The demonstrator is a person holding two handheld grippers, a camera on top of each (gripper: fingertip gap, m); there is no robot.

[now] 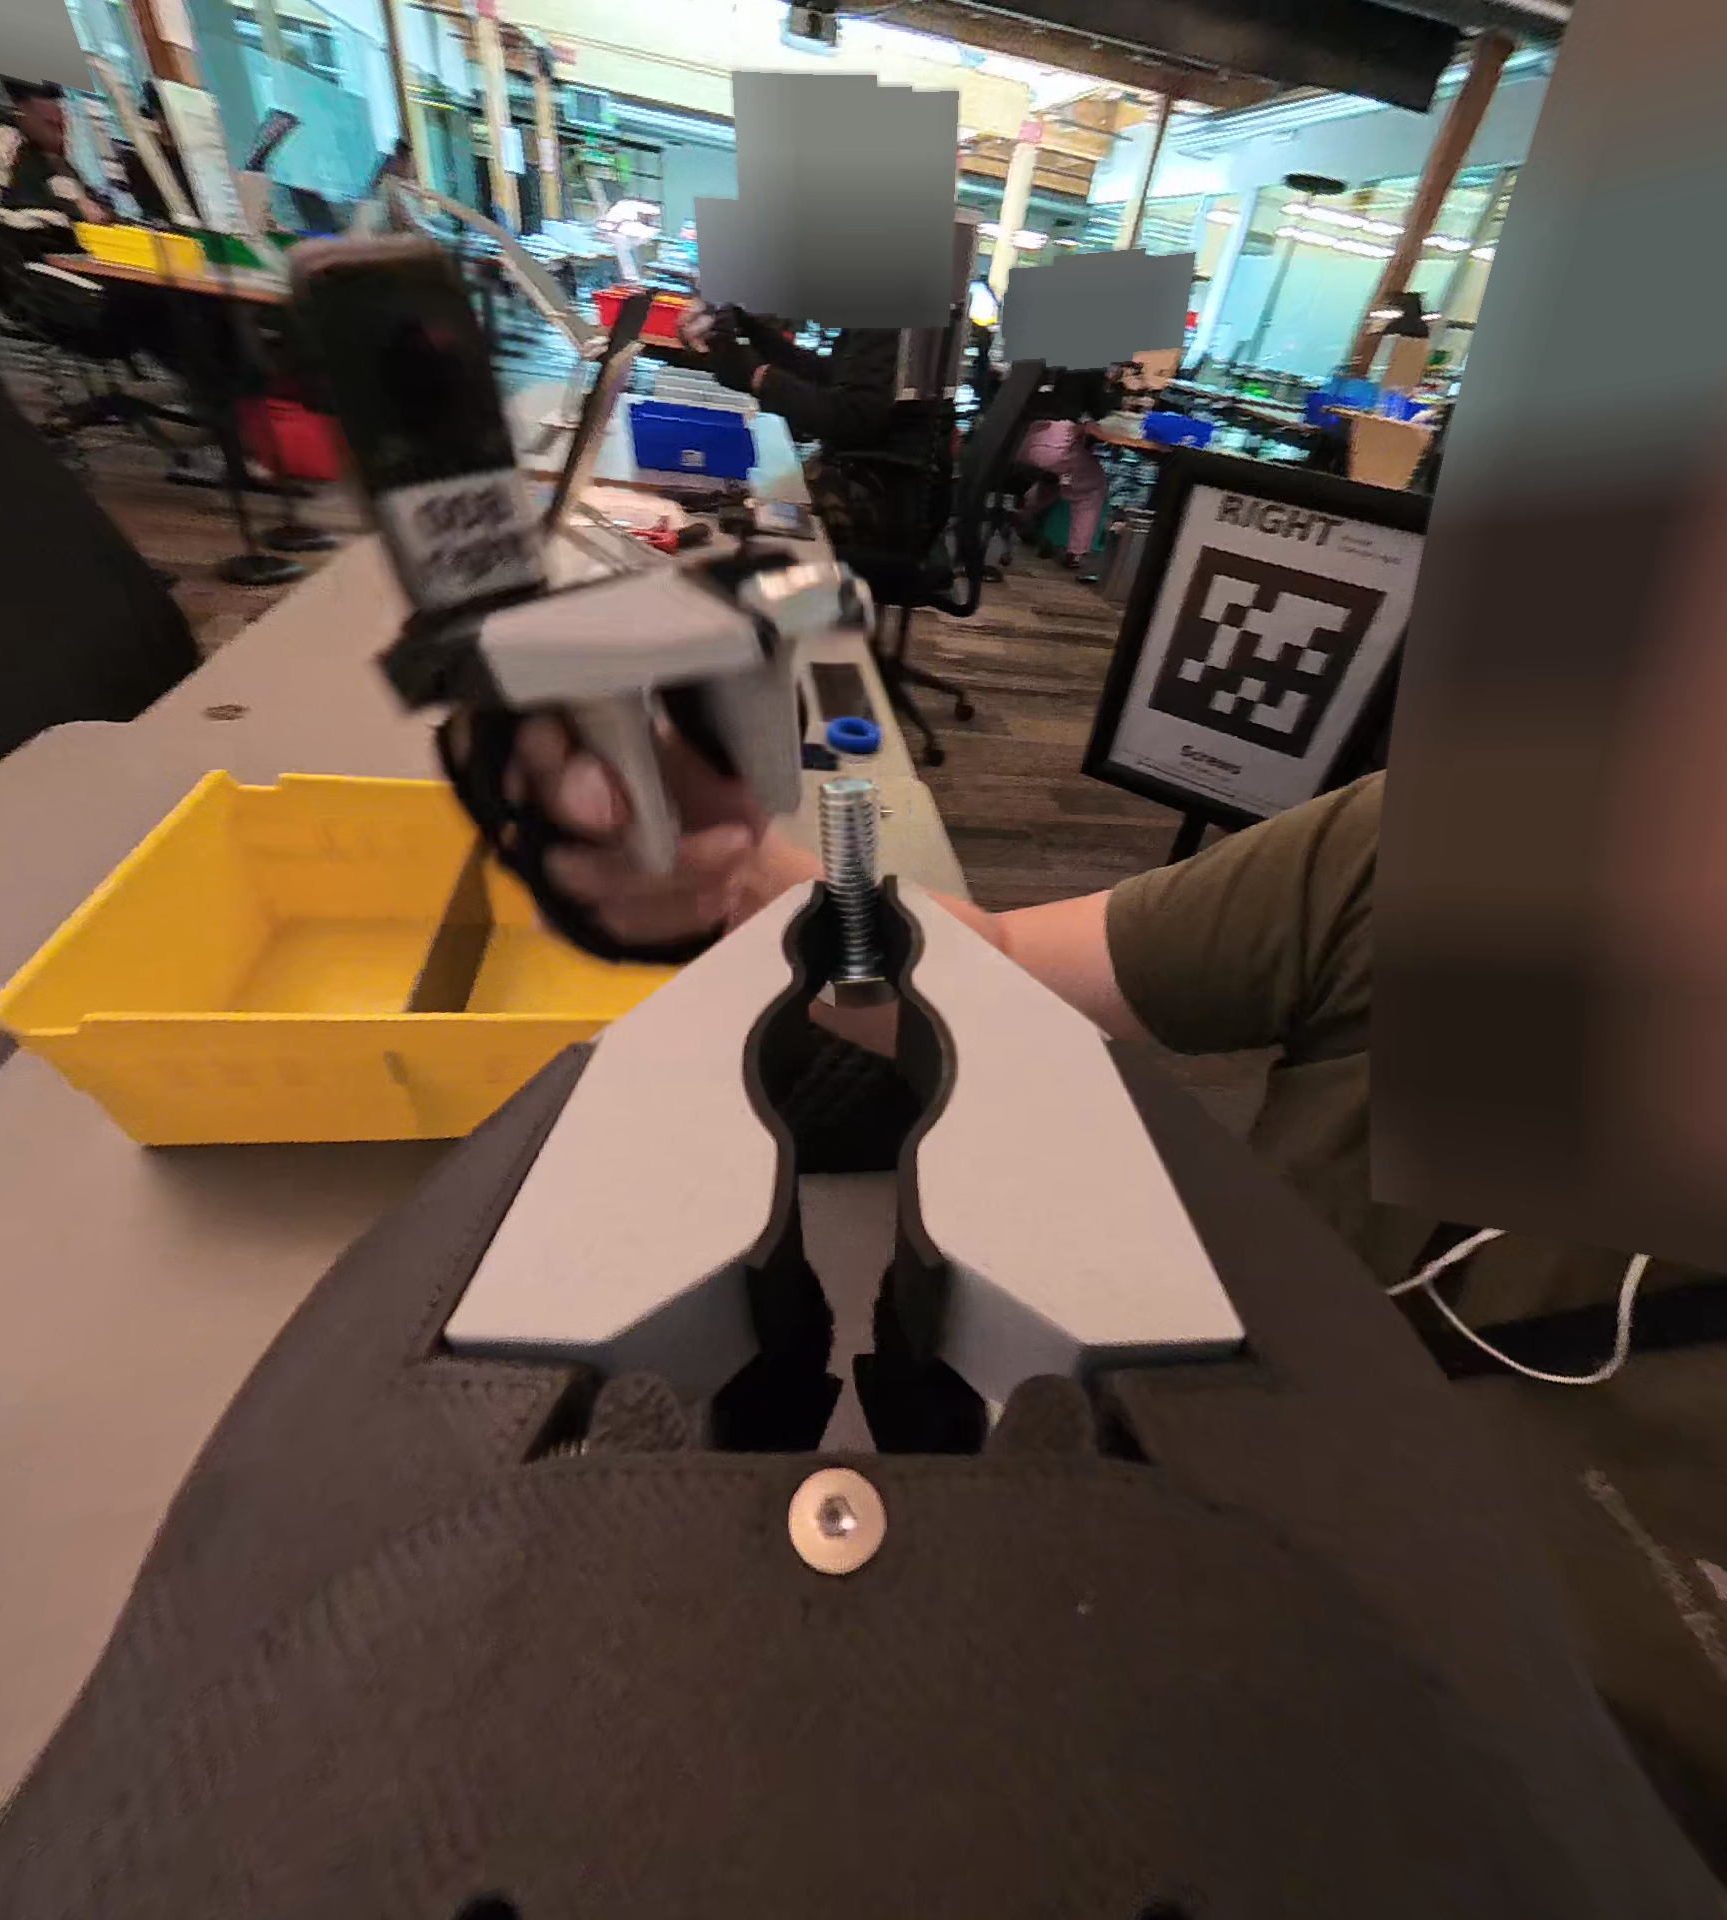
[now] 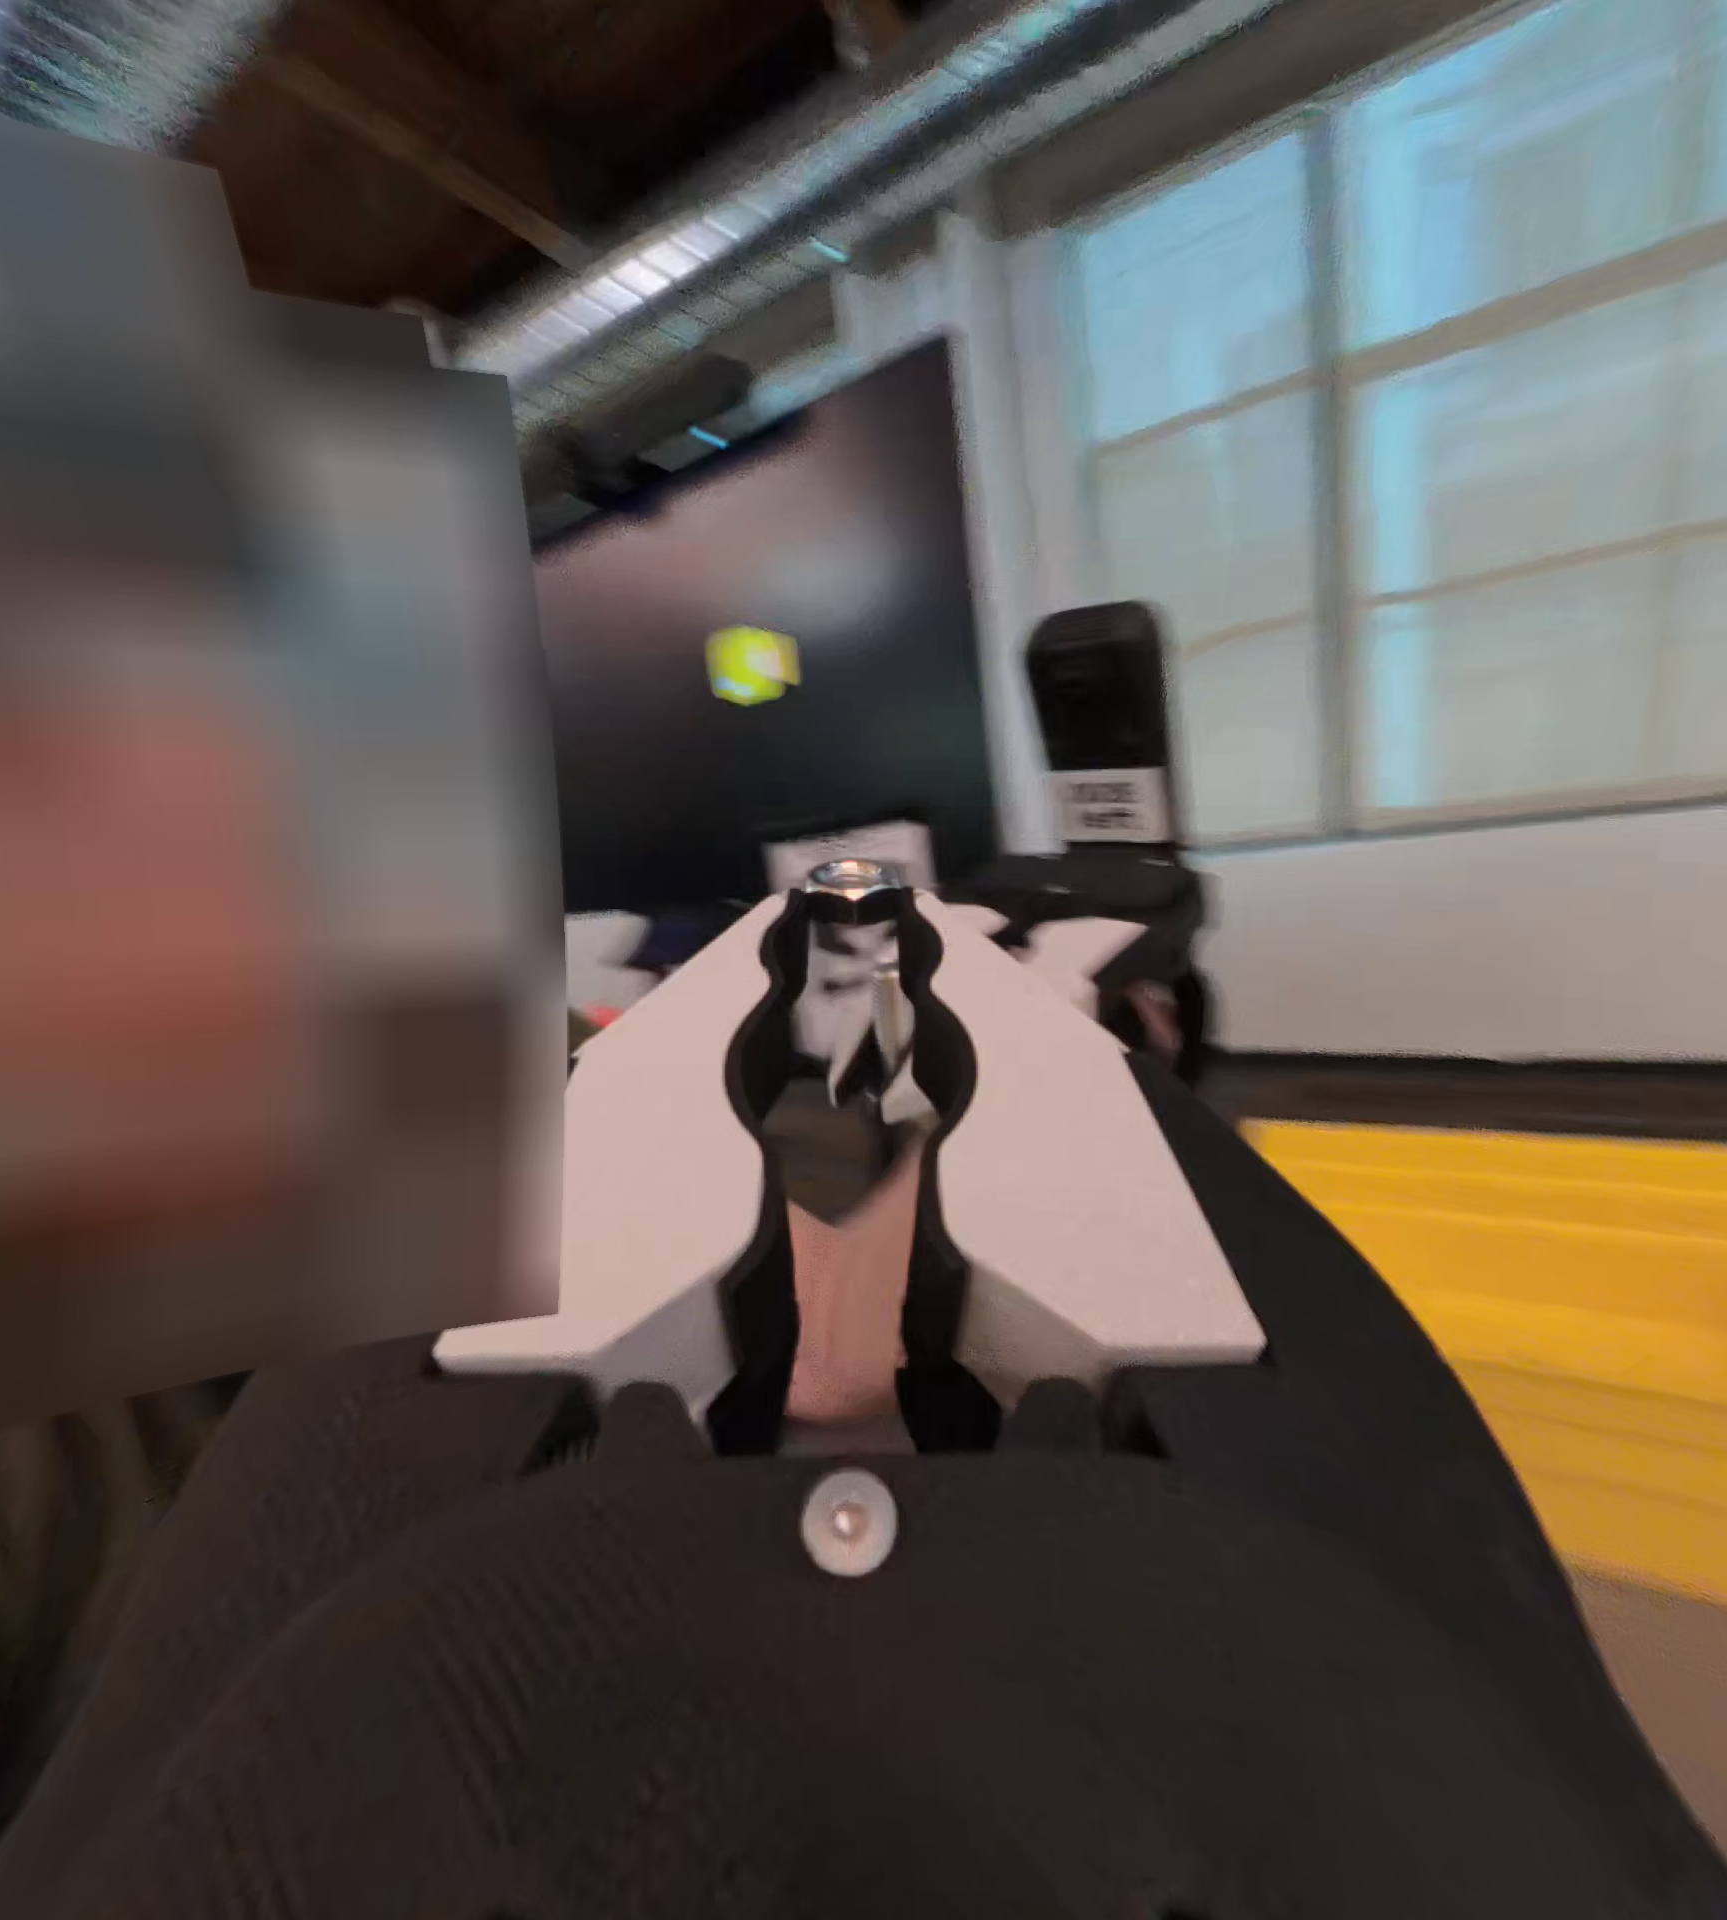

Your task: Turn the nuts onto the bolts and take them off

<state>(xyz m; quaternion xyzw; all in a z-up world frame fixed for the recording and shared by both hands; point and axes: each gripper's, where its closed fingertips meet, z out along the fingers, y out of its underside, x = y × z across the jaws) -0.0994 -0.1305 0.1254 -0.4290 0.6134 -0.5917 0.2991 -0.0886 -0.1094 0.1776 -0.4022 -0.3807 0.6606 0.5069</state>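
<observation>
**Q:** What does each gripper carry, and where?

**A:** In the left wrist view, the left gripper (image 1: 848, 935) is clamped on a zinc-plated hex bolt (image 1: 846, 873), its head seated in the notch between the fingertips and the threaded shank standing upright toward 12 o'clock. In the right wrist view, the right gripper (image 2: 851, 914) is pinched on a hex nut (image 2: 846, 902) at the very tip, bore facing outward.

**Q:** Why are they held this way?

**A:** Gripping the bolt by its head probably stops it from turning and leaves the whole thread free. Holding the nut by its flats exposes the bore so it can be set over the shank's end.

**Q:** Where do the two tools stand relative to each other?

**A:** The right gripper appears at 10 o'clock of the bolt in the left wrist view, near but apart from it. The nut is not yet on the thread; alignment seems to be the step in hand.

**Q:** What else is nearby?

**A:** A yellow bin (image 1: 246, 1081) sits on the grey table (image 1: 59, 1351) at 9 o'clock, its visible interior bare.
</observation>
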